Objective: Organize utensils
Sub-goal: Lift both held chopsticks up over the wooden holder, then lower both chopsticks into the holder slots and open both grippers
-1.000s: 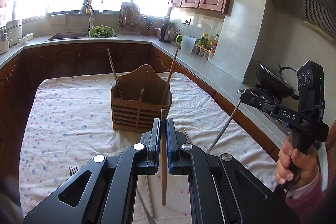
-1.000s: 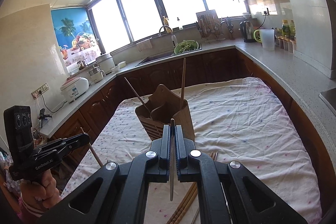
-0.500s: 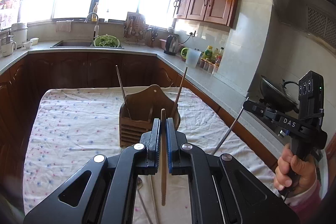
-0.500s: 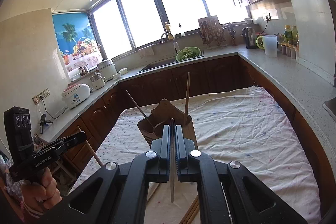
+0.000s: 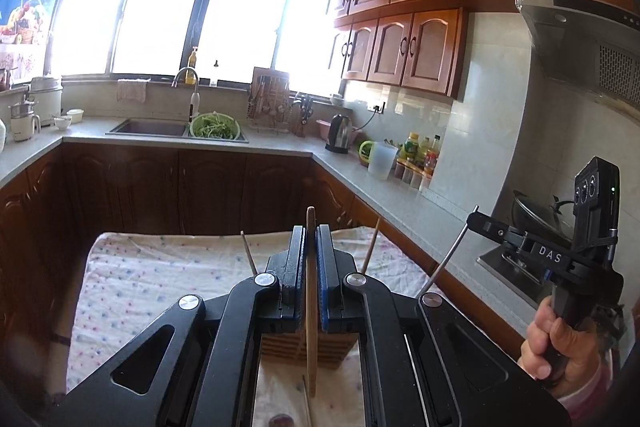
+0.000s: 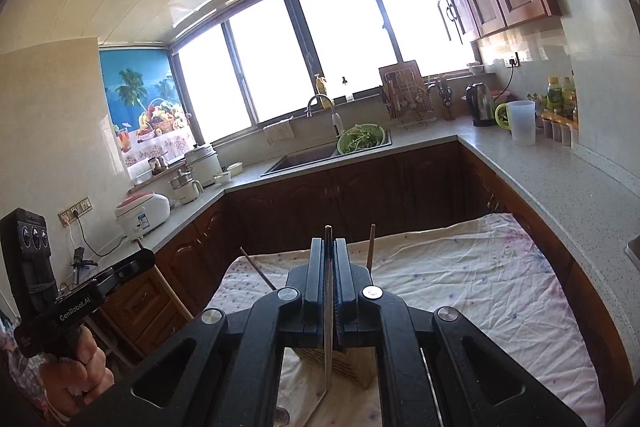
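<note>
My left gripper [image 5: 311, 233] is shut on a wooden chopstick [image 5: 311, 307] held upright, tip above the jaws. My right gripper [image 6: 329, 245] is shut on a thin metal utensil [image 6: 328, 311], also upright; it shows in the left wrist view [image 5: 448, 255] at the right. The slatted wooden utensil holder [image 5: 306, 349] stands on the table, mostly hidden behind my left gripper, and shows below my right gripper [image 6: 352, 363]. Two chopsticks [image 5: 249, 254] [image 5: 370, 245] stick up from it. My left gripper shows at the left of the right wrist view [image 6: 140, 259].
A dotted white tablecloth [image 5: 160, 279] covers the table. Loose utensils [image 5: 306, 403] lie on it near me. Wooden cabinets and a grey counter [image 6: 560, 183] wrap around the table. A stove with a wok [image 5: 532, 211] is at the right.
Both grippers have risen and tilted up with their utensils. The holder has dropped low in both views and is now mostly hidden behind the jaws.
</note>
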Tool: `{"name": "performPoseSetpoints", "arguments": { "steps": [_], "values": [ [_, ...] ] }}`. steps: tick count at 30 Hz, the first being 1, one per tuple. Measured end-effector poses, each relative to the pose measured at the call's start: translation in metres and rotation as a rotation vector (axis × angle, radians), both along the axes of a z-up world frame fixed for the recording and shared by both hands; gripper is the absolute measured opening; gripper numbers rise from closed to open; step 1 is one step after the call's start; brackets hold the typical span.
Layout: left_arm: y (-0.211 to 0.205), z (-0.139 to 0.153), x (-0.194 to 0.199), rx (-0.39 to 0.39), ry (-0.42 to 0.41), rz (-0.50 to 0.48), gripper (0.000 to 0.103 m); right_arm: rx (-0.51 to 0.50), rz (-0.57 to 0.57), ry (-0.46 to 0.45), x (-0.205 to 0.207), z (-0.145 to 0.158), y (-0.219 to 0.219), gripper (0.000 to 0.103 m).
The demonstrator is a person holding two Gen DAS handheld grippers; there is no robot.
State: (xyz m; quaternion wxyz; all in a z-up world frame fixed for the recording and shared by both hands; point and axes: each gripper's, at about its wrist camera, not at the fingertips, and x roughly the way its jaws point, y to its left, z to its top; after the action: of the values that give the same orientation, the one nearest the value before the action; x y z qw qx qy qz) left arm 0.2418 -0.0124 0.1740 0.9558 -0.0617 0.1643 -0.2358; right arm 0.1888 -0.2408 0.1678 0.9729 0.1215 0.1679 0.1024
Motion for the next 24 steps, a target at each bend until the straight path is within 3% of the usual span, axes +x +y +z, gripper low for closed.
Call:
{"name": "performPoseSetpoints", "arguments": {
  "steps": [5, 10, 15, 24],
  "values": [
    [-0.007, 0.017, 0.033, 0.009, -0.033, 0.031, 0.004, -0.001, -0.021, -0.028, 0.028, 0.014, -0.001, 0.004],
    [-0.011, 0.016, 0.068, 0.001, -0.042, 0.077, 0.004, -0.006, -0.029, -0.016, 0.053, 0.005, -0.002, 0.004],
    [-0.011, -0.015, 0.095, -0.030, -0.001, 0.108, 0.004, -0.007, -0.039, 0.018, 0.067, -0.019, -0.001, 0.004],
    [-0.020, -0.071, 0.104, -0.014, 0.077, 0.122, 0.004, 0.039, -0.043, 0.086, 0.080, -0.063, -0.002, 0.004]
  ]
}}
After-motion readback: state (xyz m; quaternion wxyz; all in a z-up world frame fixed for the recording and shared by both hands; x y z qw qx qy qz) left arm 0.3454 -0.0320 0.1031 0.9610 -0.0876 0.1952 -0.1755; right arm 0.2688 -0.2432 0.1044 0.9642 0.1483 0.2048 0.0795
